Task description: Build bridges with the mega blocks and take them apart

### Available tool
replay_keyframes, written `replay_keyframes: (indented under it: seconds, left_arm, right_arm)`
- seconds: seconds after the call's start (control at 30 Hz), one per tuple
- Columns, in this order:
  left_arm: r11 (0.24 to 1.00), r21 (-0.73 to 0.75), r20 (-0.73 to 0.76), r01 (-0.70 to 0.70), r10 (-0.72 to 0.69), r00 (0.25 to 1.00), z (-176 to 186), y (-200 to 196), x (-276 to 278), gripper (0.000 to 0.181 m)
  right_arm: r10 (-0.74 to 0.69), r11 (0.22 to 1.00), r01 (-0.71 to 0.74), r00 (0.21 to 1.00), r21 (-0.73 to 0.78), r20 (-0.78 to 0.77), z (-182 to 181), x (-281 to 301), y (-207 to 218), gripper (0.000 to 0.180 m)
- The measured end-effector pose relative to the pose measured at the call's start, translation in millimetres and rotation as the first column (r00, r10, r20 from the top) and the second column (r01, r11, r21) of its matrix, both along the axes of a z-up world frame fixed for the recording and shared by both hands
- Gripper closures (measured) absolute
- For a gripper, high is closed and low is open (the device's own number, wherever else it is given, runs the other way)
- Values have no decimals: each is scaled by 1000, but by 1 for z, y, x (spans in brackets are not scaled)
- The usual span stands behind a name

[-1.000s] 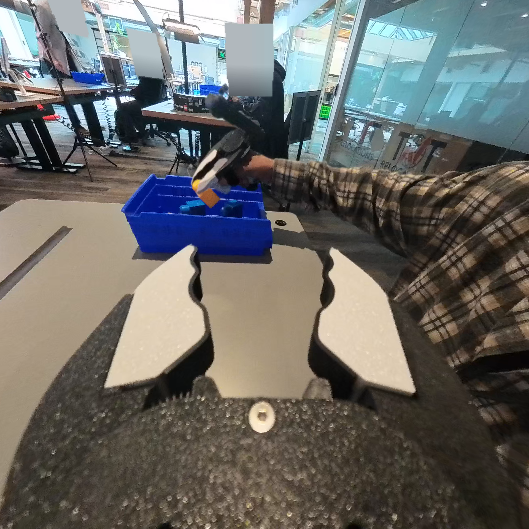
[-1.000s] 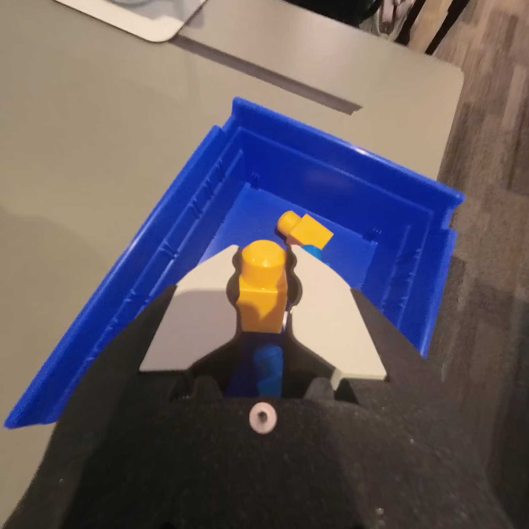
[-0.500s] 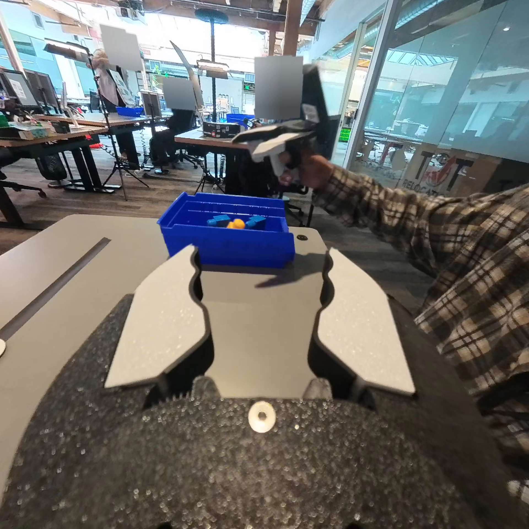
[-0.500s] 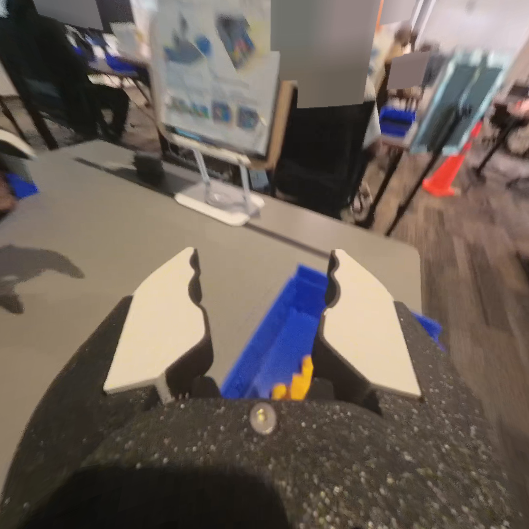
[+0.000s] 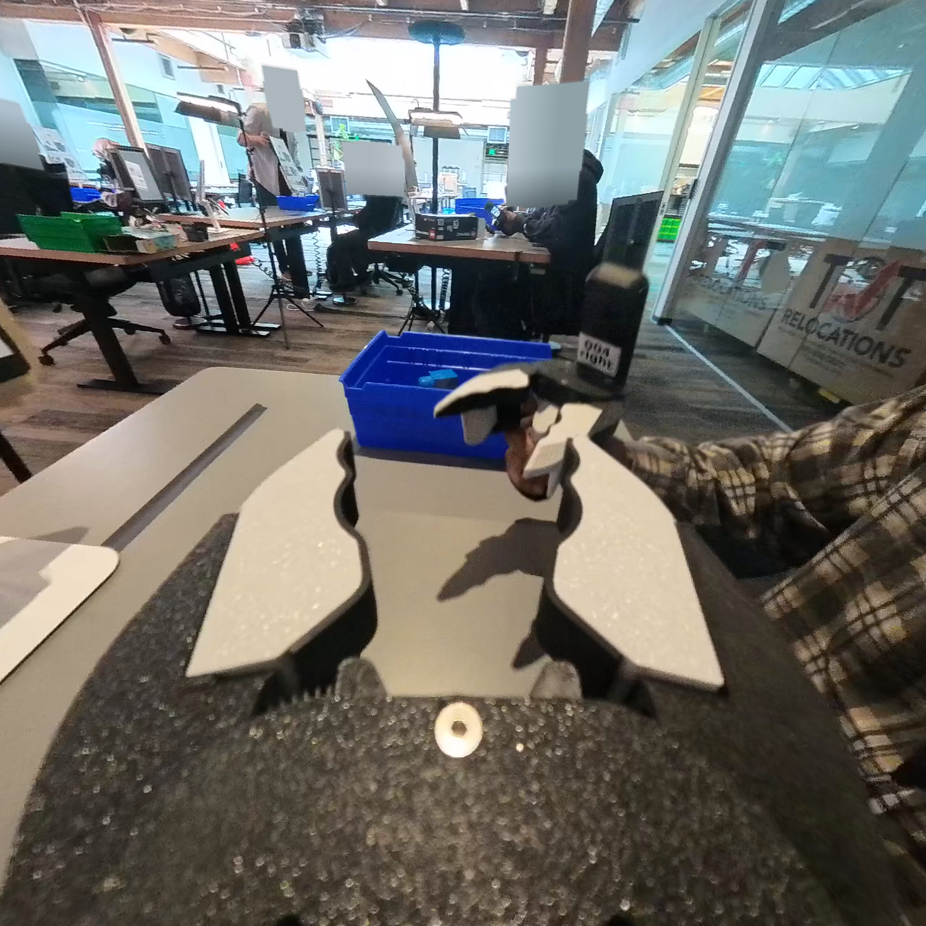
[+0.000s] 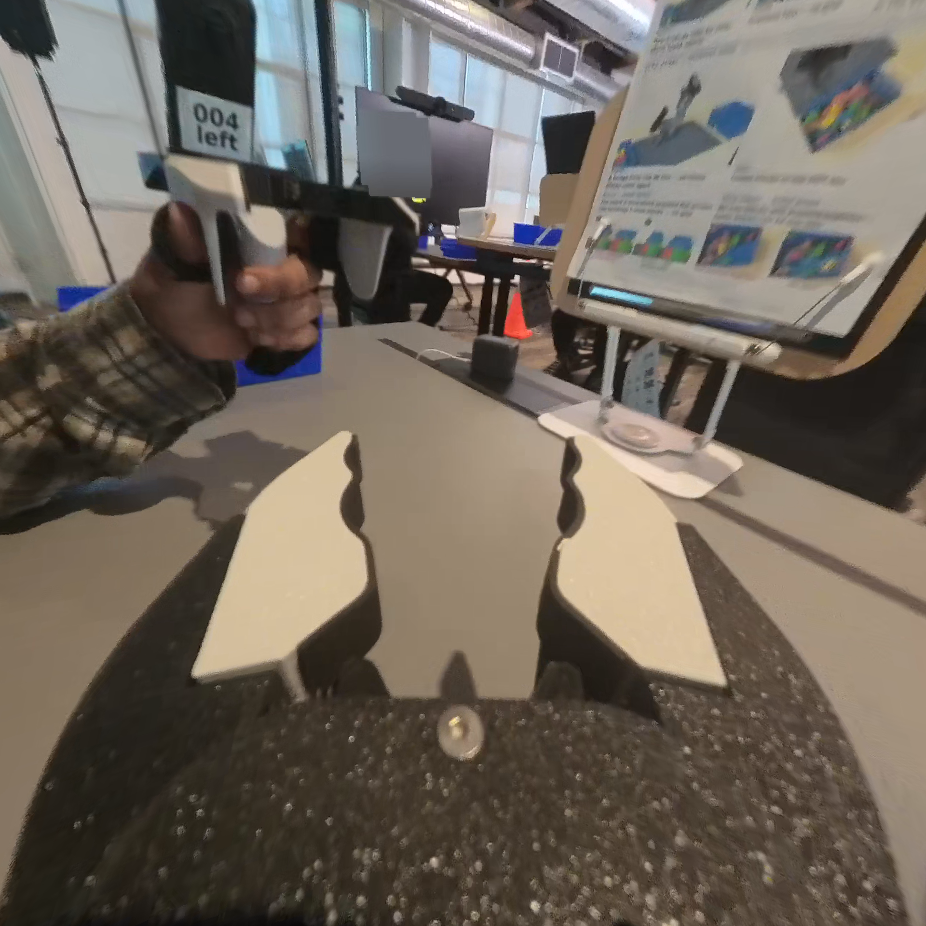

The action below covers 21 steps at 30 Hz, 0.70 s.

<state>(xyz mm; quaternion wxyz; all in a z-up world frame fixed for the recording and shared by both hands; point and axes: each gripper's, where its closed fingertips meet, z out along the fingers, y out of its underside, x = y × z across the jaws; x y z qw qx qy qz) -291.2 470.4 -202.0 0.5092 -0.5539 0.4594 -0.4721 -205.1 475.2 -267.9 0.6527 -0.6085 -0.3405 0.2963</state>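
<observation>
So the mega blocks (image 5: 437, 379) are sitting in the blue bin (image 5: 416, 426) at the far end of the grey desk (image 5: 451, 506); only a couple of blue ones poke above the rim from the left wrist view, can't really count them. Left claw (image 5: 458, 453) is spread wide with nothing between its fingers, hovering over bare desk with the bin straight ahead. Right claw (image 6: 461, 451) is spread apart too and empty, pointing across the desk top. In the left wrist view it shows up just in front of the bin's right corner, held by a hand (image 5: 521, 463) coming out of a plaid sleeve (image 5: 751, 501), throwing a shadow on the desk. From the right wrist view you get the other hand (image 6: 235, 300) gripping the left tool's handle, plus a tilted instruction board (image 6: 751, 165) on a white stand (image 6: 646, 451) off to the right and a small dark box (image 6: 495, 357) on the desk's groove.
</observation>
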Motion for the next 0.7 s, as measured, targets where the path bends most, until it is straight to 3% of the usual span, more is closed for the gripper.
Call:
replay_keyframes:
  seconds: [0.2,0.37,0.53,0.7]
  left_arm:
    - [996,28,-20,-84,85,996,9,0,-41,104]
    - [963,73,-137,-259,267,954,15,-7,-139,112]
    - [879,115,-443,-462,462,769,-11,-7,-282,117]
    - [843,100,-669,-528,450,592,-45,-14,-397,115]
  right_arm:
    - [43,996,-45,999,-77,-25,-32,1,0,108]
    - [108,988,-109,994,-105,-20,-34,-12,-8,106]
    - [184,979,-185,983,-83,-17,-30,-25,-24,106]
    - [225,972,-225,974,-73,-8,-31,-32,-30,105]
